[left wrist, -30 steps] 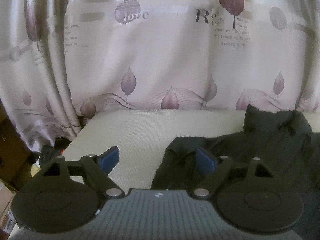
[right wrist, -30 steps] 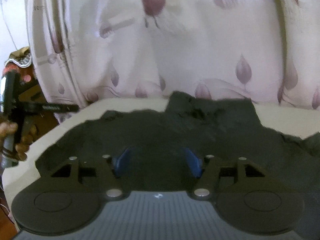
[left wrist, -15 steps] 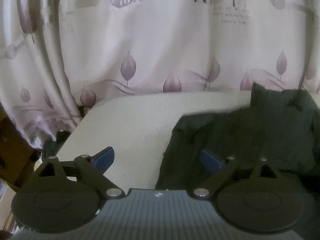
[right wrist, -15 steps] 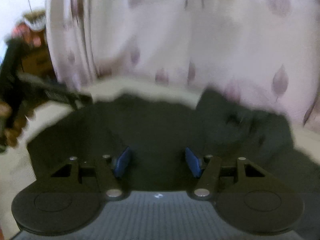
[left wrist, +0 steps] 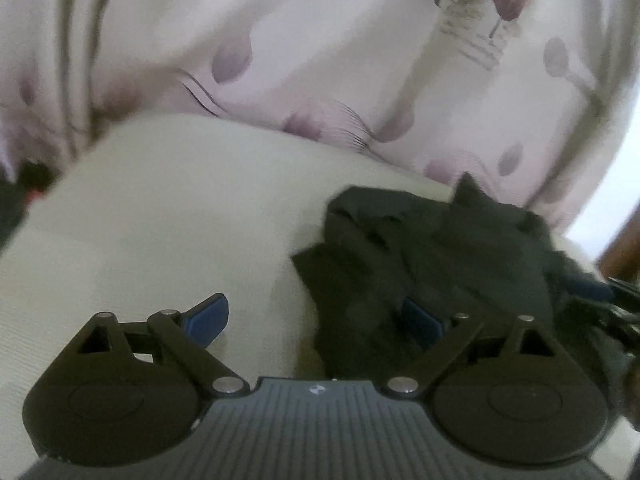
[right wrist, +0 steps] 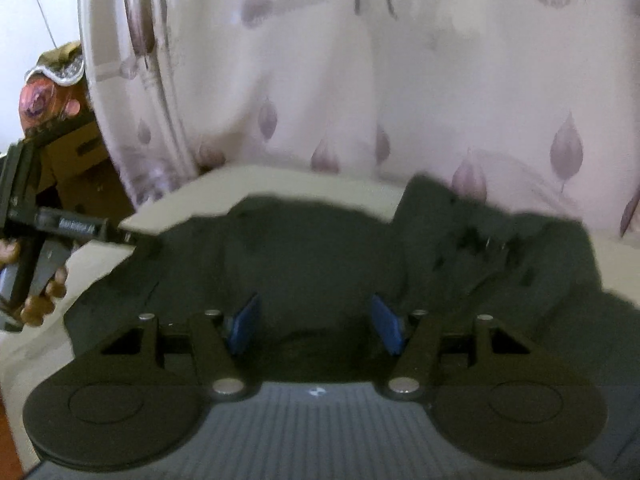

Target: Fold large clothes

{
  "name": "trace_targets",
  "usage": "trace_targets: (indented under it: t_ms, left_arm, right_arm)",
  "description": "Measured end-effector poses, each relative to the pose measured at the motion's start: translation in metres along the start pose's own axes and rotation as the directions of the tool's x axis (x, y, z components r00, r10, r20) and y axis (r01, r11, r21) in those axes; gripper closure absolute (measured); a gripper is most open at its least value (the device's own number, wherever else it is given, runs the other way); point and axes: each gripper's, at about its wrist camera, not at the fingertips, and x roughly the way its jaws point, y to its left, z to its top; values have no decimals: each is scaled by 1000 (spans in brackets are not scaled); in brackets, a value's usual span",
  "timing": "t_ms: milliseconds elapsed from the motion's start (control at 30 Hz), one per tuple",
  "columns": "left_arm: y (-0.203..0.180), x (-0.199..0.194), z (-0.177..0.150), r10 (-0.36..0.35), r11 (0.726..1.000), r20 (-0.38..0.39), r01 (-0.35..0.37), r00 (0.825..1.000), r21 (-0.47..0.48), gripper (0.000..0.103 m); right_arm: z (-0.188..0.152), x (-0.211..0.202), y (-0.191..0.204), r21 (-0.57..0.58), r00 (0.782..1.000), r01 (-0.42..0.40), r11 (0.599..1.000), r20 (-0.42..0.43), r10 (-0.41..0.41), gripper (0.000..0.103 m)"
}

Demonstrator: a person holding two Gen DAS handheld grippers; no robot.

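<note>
A large dark garment (left wrist: 432, 256) lies crumpled on a cream cloth-covered surface (left wrist: 168, 216). My left gripper (left wrist: 316, 320) is open, its jaws wide, over the garment's left edge, with the right pad above the cloth and the left pad above bare surface. In the right wrist view the garment (right wrist: 320, 256) spreads across the surface. My right gripper (right wrist: 316, 324) is open and empty, low over the garment's near middle. The left gripper's side (right wrist: 76, 226) shows at that view's far left, held by a hand.
A pale curtain with purple leaf prints (left wrist: 320, 60) hangs right behind the surface and also fills the right wrist view (right wrist: 400, 80). Brown boxes and clutter (right wrist: 60, 120) stand at the left past the surface's edge.
Both grippers have swung and tilted; the left view has turned so the garment sits further right and looks more bunched. The right gripper has moved lower over the garment. Both stay open.
</note>
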Motion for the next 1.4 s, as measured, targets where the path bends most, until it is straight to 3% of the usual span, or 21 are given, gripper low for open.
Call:
trace_targets:
  t_ms: [133, 233, 333, 467, 667, 867, 967, 1033, 1100, 1200, 1333, 1400]
  left_arm:
    - [7, 11, -7, -77, 997, -44, 77, 996, -17, 16]
    - [16, 25, -11, -168, 984, -105, 160, 980, -79, 20]
    - [18, 36, -12, -295, 953, -135, 281, 946, -114, 19]
    - [9, 55, -10, -430, 903, -208, 415, 879, -113, 19]
    - [-11, 73, -3, -485, 861, -306, 508, 819, -5, 21]
    - [-5, 86, 6, -513, 839, -354, 545, 783, -10, 24]
    - [1, 93, 10, -562, 810, -364, 584, 743, -59, 21]
    - [1, 101, 14, -586, 796, -360, 600, 726, -85, 22]
    - [2, 109, 14, -599, 791, -344, 601, 723, -114, 29]
    - [7, 113, 14, -608, 793, -309, 581, 732, -184, 37]
    - [0, 105, 5, -558, 828, -236, 510, 796, -235, 45]
    - [-3, 96, -3, -542, 832, -194, 490, 818, -259, 54]
  right_arm:
    - [8, 15, -6, -5, 998, 63, 998, 15, -62, 42]
    - [5, 33, -17, 29, 996, 90, 996, -14, -89, 42]
    - [-11, 59, -28, 69, 993, 73, 995, -94, -67, 42]
    - [-19, 63, -42, 144, 996, 3, 990, -92, 11, 42]
    - [-25, 64, -52, 186, 996, -41, 982, -65, 54, 42]
    - [-29, 59, -52, 200, 997, -55, 978, -43, 65, 42]
    - [-30, 58, -52, 200, 997, -57, 978, -32, 65, 41]
    - [-30, 58, -53, 207, 997, -64, 976, -25, 71, 41]
    - [-31, 57, -53, 211, 997, -68, 975, -23, 75, 40]
    - [-32, 57, -53, 212, 997, -67, 975, -19, 73, 40]
    - [-33, 56, -53, 218, 997, -71, 973, -10, 75, 39]
    - [-34, 55, -54, 219, 997, -75, 973, -7, 79, 39]
